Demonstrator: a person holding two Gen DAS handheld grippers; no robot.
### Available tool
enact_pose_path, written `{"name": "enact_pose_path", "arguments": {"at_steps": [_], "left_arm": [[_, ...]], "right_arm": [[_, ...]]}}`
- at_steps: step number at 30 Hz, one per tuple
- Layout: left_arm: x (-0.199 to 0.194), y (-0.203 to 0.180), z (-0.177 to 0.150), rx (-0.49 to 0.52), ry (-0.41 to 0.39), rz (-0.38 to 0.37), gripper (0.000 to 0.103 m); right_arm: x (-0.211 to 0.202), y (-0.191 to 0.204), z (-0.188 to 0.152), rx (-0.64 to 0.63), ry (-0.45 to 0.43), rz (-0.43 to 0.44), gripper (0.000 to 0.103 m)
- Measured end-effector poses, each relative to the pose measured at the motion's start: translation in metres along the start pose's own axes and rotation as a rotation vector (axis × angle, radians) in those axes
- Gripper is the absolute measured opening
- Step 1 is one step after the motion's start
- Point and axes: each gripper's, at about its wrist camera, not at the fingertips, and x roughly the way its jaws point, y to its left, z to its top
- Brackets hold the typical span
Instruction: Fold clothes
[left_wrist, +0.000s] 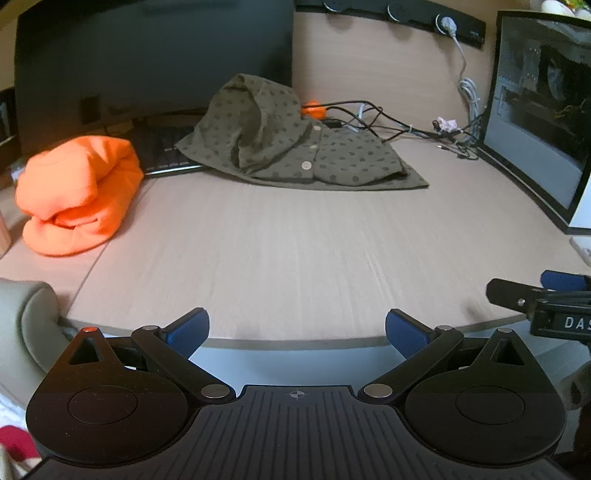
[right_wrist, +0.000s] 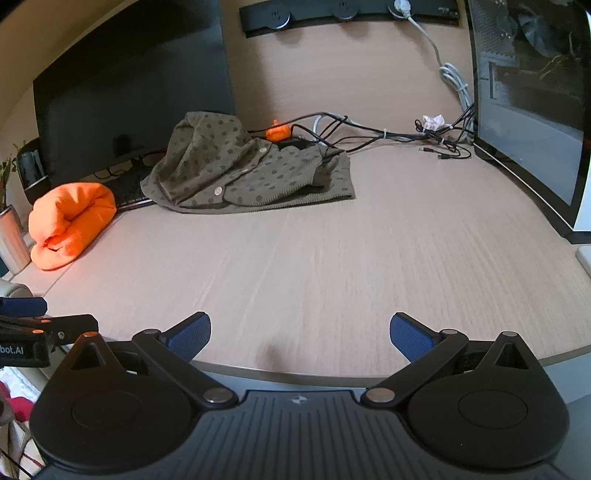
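An olive dotted button shirt (left_wrist: 295, 147) (right_wrist: 251, 166) lies crumpled at the back of the wooden desk (left_wrist: 295, 251) (right_wrist: 314, 258), partly draped over a keyboard. A rolled orange garment (left_wrist: 79, 192) (right_wrist: 70, 221) sits at the desk's left side. My left gripper (left_wrist: 297, 334) hovers open at the desk's near edge, nothing between its blue pads. My right gripper (right_wrist: 300, 334) is likewise open and empty at the near edge, far from both garments. Each gripper shows at the side of the other's view.
A dark monitor (left_wrist: 147, 55) (right_wrist: 133, 85) stands at the back left above a keyboard (left_wrist: 162, 155). A computer case (left_wrist: 539, 110) (right_wrist: 532, 103) stands on the right. Tangled cables (left_wrist: 388, 122) (right_wrist: 369, 136) run along the back wall below a power strip (right_wrist: 351, 13). A cup (right_wrist: 13, 240) stands far left.
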Motion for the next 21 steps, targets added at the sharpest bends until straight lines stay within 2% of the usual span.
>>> {"name": "enact_pose_path", "arguments": {"at_steps": [4, 9, 13, 15, 17, 21], "left_arm": [[0.011, 0.001, 0.002, 0.002, 0.02, 0.013, 0.103], [0.026, 0.008, 0.017, 0.016, 0.017, 0.047, 0.103], [0.038, 0.018, 0.043, -0.012, 0.007, 0.101, 0.103], [0.039, 0.024, 0.055, -0.042, -0.003, 0.135, 0.103], [0.038, 0.028, 0.064, -0.069, -0.011, 0.163, 0.103], [0.041, 0.033, 0.074, -0.119, 0.024, 0.208, 0.103]], "right_arm": [[0.007, -0.002, 0.01, -0.048, 0.006, 0.014, 0.103], [0.034, 0.008, 0.06, -0.21, -0.055, 0.061, 0.103], [0.08, 0.025, 0.105, -0.357, -0.114, 0.067, 0.103], [0.111, 0.037, 0.121, -0.425, -0.117, 0.063, 0.103], [0.142, 0.052, 0.131, -0.519, -0.113, 0.066, 0.103], [0.195, 0.083, 0.133, -0.698, -0.113, 0.073, 0.103]]}}
